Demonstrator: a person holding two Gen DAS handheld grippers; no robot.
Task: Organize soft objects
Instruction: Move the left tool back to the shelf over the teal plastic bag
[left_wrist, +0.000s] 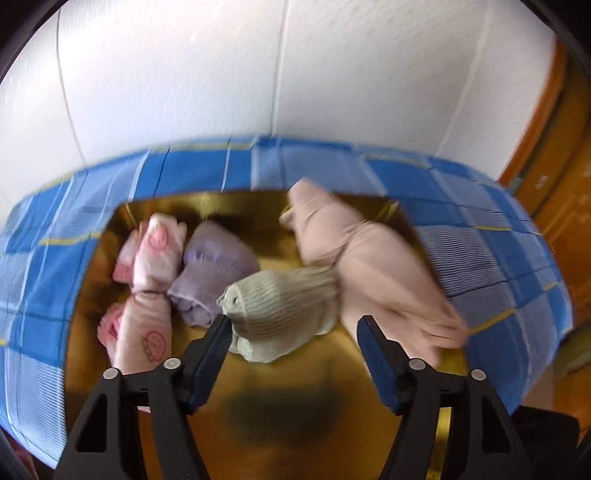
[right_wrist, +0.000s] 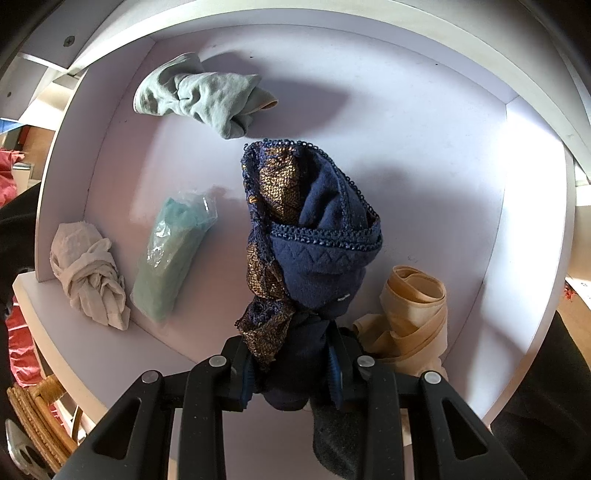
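Note:
In the left wrist view my left gripper (left_wrist: 293, 321) is open above a gold tray (left_wrist: 280, 406). A pale green sock bundle (left_wrist: 280, 314) lies between its fingers, touching the left fingertip (left_wrist: 221, 328). A beige bundle (left_wrist: 369, 266) lies at its right, a lilac bundle (left_wrist: 214, 269) and a pink printed bundle (left_wrist: 151, 280) at its left. In the right wrist view my right gripper (right_wrist: 291, 369) is shut on a navy and gold bundle (right_wrist: 314, 236), held over a white shelf compartment (right_wrist: 424, 177).
The tray sits on a blue checked cloth (left_wrist: 498, 258) by a white wall. In the shelf lie a grey-green bundle (right_wrist: 203, 96), a bagged teal item (right_wrist: 170, 254), an off-white knotted bundle (right_wrist: 88, 273) and tan stockings (right_wrist: 413, 314). A wicker basket (right_wrist: 40, 417) is at lower left.

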